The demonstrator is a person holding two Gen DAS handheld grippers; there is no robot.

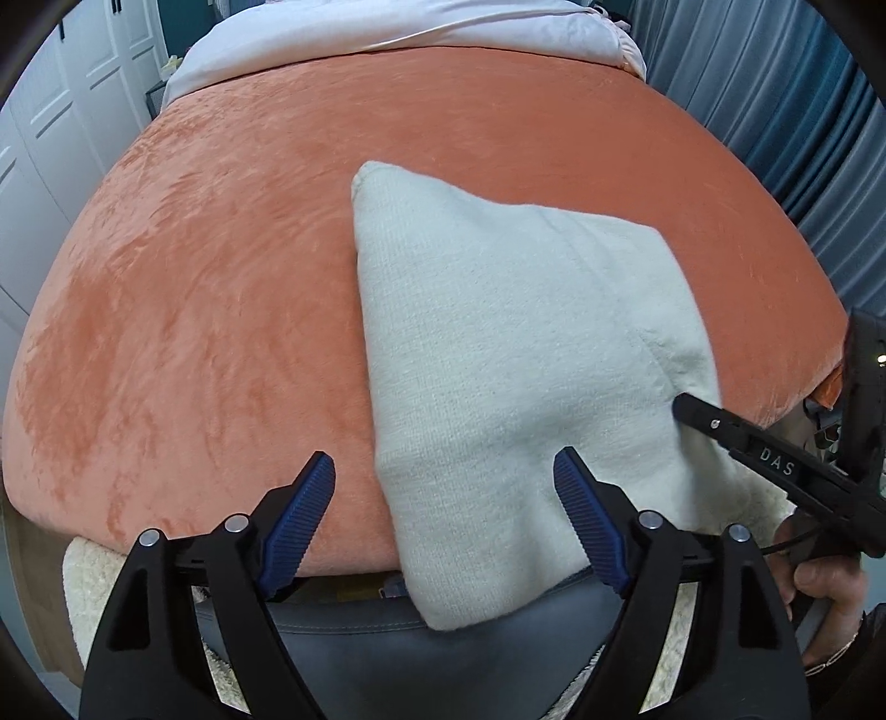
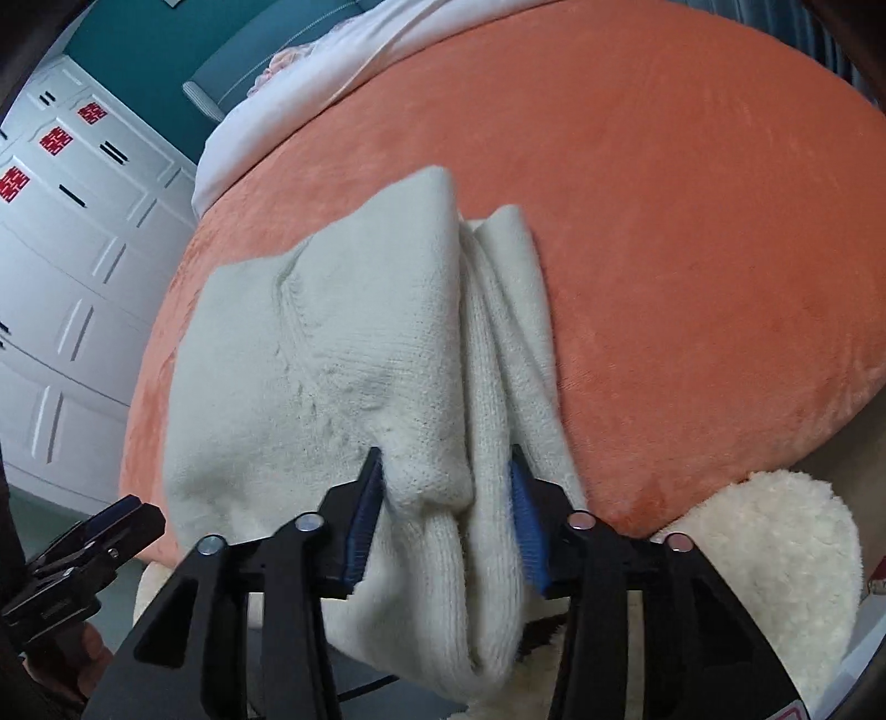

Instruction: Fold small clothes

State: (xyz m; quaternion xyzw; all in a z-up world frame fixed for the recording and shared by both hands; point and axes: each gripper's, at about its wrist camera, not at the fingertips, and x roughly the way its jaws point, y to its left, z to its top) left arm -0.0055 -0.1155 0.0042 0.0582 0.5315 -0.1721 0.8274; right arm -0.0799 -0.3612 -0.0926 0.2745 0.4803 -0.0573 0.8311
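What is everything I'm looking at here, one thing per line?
knitted garment: one, cream white, partly folded on the bedspread, its near end hanging over the edge
bedspread: one, orange, covering the bed
sheet: one, white, at the far end of the bed
wardrobe doors: several, white, left of the bed, some with red stickers
curtain: one, grey-blue, right of the bed
fluffy fabric: cream, below the bed's near edge
left hand-held gripper: black with blue pads, open, at the garment's near left edge
right hand-held gripper: same colours, garment bunched between its pads
hand: one, holding the right hand-held gripper
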